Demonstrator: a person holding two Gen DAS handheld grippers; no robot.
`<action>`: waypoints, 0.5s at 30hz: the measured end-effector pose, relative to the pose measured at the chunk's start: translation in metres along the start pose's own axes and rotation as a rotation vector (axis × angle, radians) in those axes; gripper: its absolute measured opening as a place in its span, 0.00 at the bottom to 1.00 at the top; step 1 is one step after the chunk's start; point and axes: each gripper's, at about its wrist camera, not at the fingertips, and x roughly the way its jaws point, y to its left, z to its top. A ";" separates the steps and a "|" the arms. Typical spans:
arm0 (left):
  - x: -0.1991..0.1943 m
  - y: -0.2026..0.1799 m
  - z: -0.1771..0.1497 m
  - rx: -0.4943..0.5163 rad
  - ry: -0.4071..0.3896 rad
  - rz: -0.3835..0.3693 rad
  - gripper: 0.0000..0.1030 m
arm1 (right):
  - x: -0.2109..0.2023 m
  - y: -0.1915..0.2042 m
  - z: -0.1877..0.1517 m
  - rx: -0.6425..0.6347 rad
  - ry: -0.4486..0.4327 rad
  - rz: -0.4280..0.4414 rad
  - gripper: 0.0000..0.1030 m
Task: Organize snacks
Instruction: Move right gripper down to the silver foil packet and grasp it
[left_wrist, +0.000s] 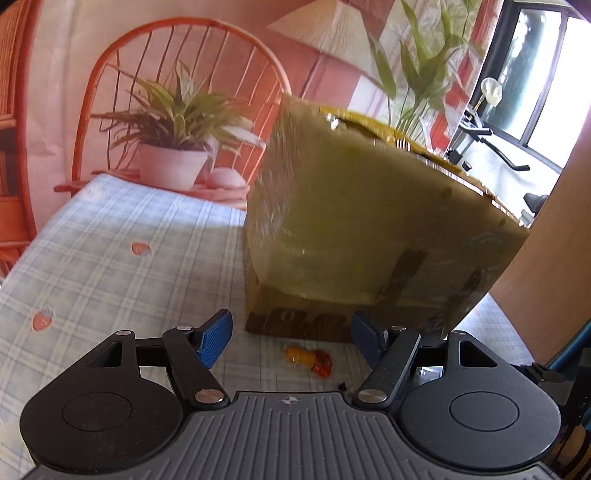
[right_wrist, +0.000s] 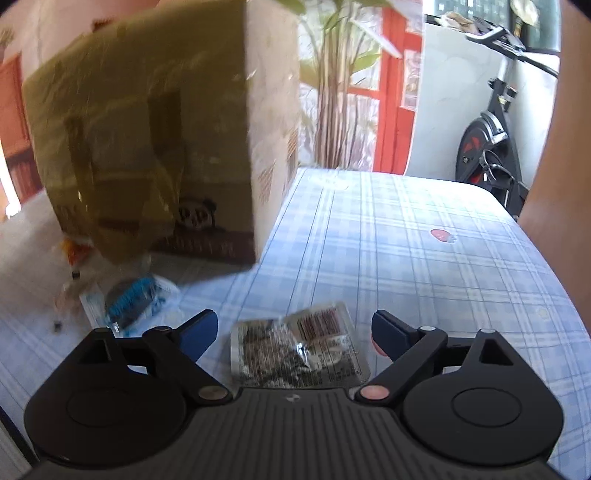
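Crinkled silver snack packet (right_wrist: 299, 345) lies between wide right tongs (right_wrist: 291, 328); left tongs (left_wrist: 291, 334) wide over perhaps orange candy (left_wrist: 308, 360).

Daylight strong from window (left_wrist: 546, 74) at right, glass blown out white; cardboard box (left_wrist: 362, 221) near face in shade, glossy tape glinting; box (right_wrist: 155, 147) smeared with motion blur in right wrist view; its shadow dark on checked tablecloth (right_wrist: 406, 240); foil packet (right_wrist: 299, 350) glaring; fisheye bends edges, corners black.
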 end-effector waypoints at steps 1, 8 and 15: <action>0.002 0.000 -0.002 -0.001 0.008 0.000 0.71 | 0.004 0.002 0.000 -0.020 0.007 0.004 0.92; 0.009 -0.002 -0.013 -0.006 0.048 0.012 0.71 | 0.021 0.000 -0.010 -0.032 0.025 0.001 0.95; 0.019 -0.004 -0.025 -0.012 0.091 0.031 0.71 | 0.024 -0.012 -0.009 0.030 0.027 0.006 0.95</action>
